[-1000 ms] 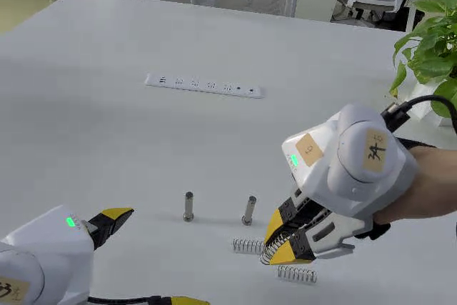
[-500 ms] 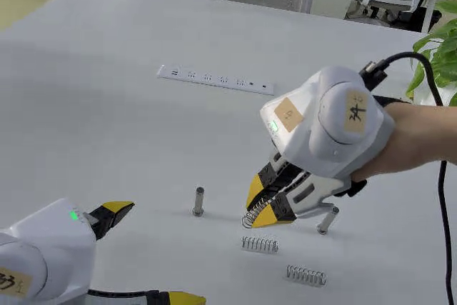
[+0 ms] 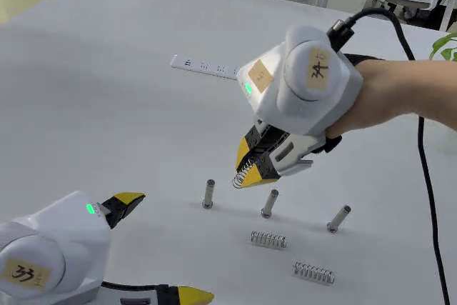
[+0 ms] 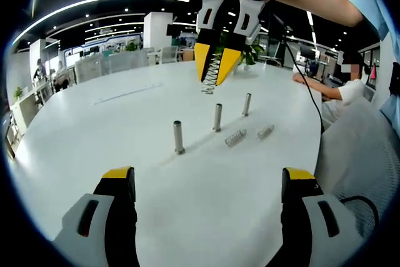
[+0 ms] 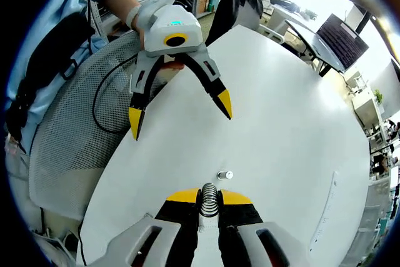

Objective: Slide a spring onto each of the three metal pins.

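Spring (image 3: 240, 176) pinched in right gripper (image 3: 248, 169), hanging over the row of pins

Right gripper's jaws are pressed together on the coil, which hangs clear of the white tabletop (image 3: 86, 105), above the gap between left pin (image 3: 208, 194) and middle pin (image 3: 269, 203) and touching neither; right pin (image 3: 338, 218) stands further along, all three bare. Two loose springs (image 3: 268, 239) (image 3: 314, 273) lie flat just nearer than the pins. Left gripper (image 3: 161, 246) is spread wide, holding nothing, low by the near table edge and well apart from the pins. Open surface surrounds the row; a power strip (image 3: 203, 67) lies well beyond, a black cable (image 3: 428, 198) trails down the right side
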Motion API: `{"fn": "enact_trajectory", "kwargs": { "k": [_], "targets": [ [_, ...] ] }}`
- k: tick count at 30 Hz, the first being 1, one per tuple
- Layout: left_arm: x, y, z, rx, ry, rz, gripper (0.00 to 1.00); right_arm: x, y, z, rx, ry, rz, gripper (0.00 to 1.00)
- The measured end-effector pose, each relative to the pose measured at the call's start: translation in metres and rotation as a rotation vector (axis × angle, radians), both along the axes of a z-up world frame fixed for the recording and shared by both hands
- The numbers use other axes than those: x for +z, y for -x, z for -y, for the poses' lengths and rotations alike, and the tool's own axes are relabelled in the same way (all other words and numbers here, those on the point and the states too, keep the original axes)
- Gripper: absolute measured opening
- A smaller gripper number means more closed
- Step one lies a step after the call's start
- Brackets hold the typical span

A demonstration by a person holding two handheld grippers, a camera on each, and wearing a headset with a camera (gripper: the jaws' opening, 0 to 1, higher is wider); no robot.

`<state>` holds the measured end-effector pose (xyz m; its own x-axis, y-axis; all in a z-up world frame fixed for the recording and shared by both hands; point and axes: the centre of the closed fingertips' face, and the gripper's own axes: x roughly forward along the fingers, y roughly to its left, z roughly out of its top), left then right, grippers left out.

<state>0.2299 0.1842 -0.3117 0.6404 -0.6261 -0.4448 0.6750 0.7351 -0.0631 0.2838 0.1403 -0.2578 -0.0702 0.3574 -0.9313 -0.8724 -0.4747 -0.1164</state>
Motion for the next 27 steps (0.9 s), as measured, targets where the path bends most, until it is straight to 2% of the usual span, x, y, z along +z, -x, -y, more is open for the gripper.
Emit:
{"fn": "enact_trajectory", "kwargs": {
  "k": [14,19,27],
  "targets": [
    [-0.001,-0.001,0.001,0.005,0.000,0.006,0.96,-0.009,-0.021,-0.017,0.024,0.062,0.016,0.07],
    [-0.001,-0.001,0.000,0.007,-0.006,0.010,0.95,-0.015,-0.021,-0.024,0.025,0.079,-0.001,0.07],
    [-0.002,0.000,0.000,0.000,-0.009,0.012,0.95,-0.027,-0.021,-0.026,0.040,0.132,0.004,0.07]
  ]
}}
